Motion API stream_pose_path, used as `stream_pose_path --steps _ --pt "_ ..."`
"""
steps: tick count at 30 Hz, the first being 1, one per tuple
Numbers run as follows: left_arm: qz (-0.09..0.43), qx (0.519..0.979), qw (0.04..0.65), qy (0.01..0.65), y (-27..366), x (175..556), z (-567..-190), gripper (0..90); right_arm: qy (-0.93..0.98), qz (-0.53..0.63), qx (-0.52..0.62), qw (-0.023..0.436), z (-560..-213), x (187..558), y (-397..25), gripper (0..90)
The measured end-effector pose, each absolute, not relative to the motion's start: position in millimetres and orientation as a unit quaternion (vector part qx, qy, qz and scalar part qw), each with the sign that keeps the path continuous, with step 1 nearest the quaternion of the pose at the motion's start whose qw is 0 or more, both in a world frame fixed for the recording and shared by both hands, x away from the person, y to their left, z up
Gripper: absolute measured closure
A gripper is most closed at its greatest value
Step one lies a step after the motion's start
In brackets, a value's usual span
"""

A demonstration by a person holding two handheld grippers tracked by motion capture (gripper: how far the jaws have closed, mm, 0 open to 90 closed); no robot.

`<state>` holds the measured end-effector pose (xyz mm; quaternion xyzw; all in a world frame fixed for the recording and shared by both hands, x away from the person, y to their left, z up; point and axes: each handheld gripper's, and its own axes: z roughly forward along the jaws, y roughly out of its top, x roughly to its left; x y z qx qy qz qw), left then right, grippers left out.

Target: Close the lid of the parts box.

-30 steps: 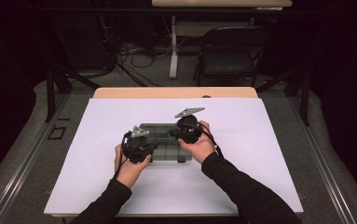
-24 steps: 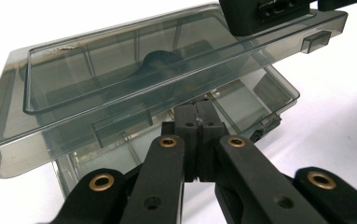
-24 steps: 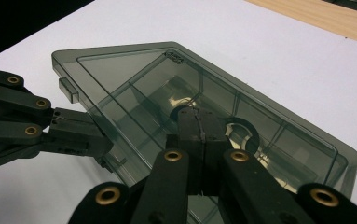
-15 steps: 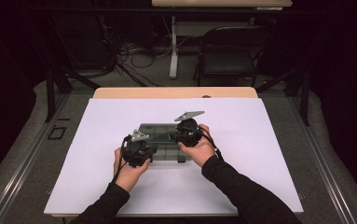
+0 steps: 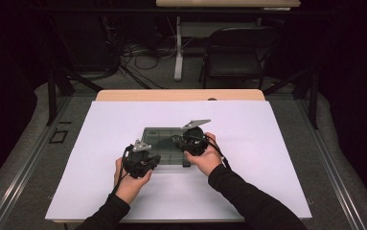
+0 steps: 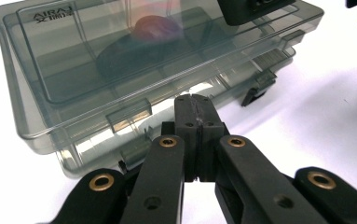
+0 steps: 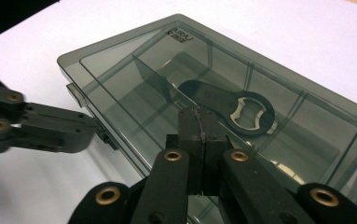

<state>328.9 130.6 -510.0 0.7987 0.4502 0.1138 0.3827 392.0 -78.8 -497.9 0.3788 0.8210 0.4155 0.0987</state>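
You have the box (image 5: 166,145) lying flat near the middle of the white sheet (image 5: 277,143), its lid down and its latched front edge turned toward you, which puts both latches in easy reach of your hands. Your left gripper (image 6: 194,105) sits at that front edge, jaws pressed together with nothing between them, the tip just beside the nearer latch (image 6: 128,113) and close to the seam under the lid; a closed tip makes a narrow wedge, so it looks placed to pry or push a clasp. A second latch (image 6: 265,79) sits farther along the same edge. Your right gripper (image 7: 198,122) is likewise clamped on nothing and hangs over the lid, probably to pin the box so it does not slide while the left one works. Through the smoky plastic you can see dividers and a dark bottle opener (image 7: 232,106) in one compartment, so keep the box level. Whether the latches are already loose, I cannot tell.
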Motion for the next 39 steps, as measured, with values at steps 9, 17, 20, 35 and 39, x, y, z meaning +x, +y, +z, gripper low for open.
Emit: stream_pose_path --steps 9,17,20,35,39 --pt "0.111 0.794 0.388 0.455 139 328 -503 90.0 0.822 0.411 0.381 0.098 -510 390 -80 90.0" --pt "0.122 0.785 0.393 0.463 152 336 -497 90.0 0.824 0.406 0.38 0.106 -517 386 -81 90.0" --pt "0.124 0.786 0.386 0.467 156 341 -499 90.0 0.826 0.403 0.38 0.105 -518 386 -81 90.0" --pt "0.118 0.791 0.364 0.478 161 352 -515 88.8 0.823 0.411 0.378 0.101 -524 384 -82 90.0" --pt "0.12 0.79 0.365 0.479 160 351 -515 88.7 0.823 0.411 0.379 0.1 -524 384 -83 90.0"
